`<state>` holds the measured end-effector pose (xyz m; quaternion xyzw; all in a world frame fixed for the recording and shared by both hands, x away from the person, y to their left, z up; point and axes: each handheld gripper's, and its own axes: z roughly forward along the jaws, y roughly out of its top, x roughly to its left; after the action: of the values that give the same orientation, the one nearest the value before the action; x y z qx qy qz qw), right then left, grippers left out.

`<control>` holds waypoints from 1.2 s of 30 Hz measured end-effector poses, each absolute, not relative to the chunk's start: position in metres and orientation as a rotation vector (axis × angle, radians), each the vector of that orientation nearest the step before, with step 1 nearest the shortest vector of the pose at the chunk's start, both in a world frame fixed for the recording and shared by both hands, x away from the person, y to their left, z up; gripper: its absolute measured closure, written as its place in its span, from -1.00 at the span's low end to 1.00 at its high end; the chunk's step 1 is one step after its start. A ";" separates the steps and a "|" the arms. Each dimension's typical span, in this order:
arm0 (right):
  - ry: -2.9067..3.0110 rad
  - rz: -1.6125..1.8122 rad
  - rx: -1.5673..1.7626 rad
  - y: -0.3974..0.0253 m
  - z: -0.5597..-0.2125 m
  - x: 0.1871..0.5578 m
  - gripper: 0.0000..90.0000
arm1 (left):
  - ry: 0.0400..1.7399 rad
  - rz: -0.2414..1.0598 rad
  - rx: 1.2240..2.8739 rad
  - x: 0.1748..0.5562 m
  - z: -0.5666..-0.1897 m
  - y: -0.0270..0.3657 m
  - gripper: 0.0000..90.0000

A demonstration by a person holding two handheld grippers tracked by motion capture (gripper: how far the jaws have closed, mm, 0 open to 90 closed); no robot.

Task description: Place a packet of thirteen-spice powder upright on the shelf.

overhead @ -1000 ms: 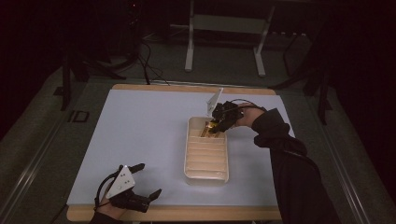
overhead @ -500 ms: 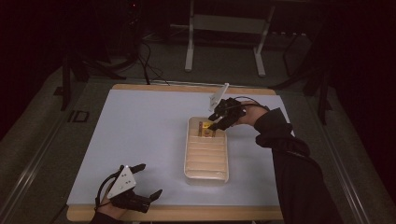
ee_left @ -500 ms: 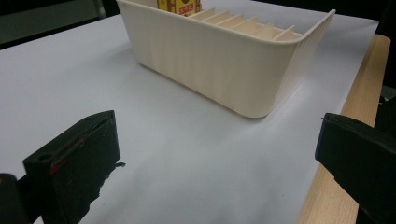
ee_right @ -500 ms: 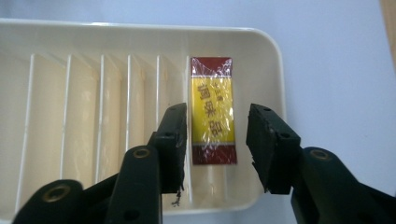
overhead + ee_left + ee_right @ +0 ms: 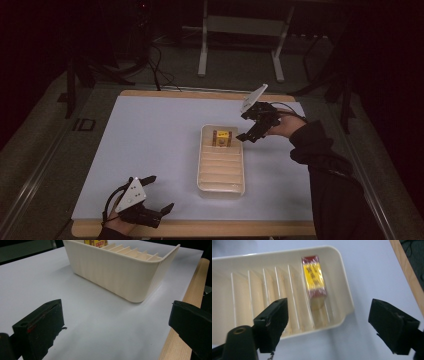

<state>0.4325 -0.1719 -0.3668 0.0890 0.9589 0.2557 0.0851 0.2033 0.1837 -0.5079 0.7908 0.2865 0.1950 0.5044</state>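
The high view looks forward and down from above the near edge of the surface (image 5: pixel 150 150), far enough back to take in all four edges and the dark floor beyond. The left gripper view sits low near the near edge, close to the surface, facing a cream slotted tray (image 5: pixel 120 275) from the side between its two black fingers (image 5: pixel 40 330). The right gripper view looks steeply down on the tray's far end at close range. All three views share the tray and the yellow-and-red box (image 5: pixel 314 277) standing in it.
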 end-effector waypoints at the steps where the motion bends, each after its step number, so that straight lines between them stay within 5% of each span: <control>1: 2.866 0.762 0.285 -0.177 -0.366 0.431 -0.71 | 0.692 0.471 1.909 0.203 -0.508 0.184 -1.00; 36: 2.690 0.832 0.651 -0.275 -0.441 0.391 -0.69 | 0.694 0.469 1.910 0.203 -0.508 0.183 -1.00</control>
<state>0.3908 -0.2752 -0.4412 0.2234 0.9234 0.2858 0.1255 0.2031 0.1829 -0.5078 0.7910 0.2876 0.1944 0.5038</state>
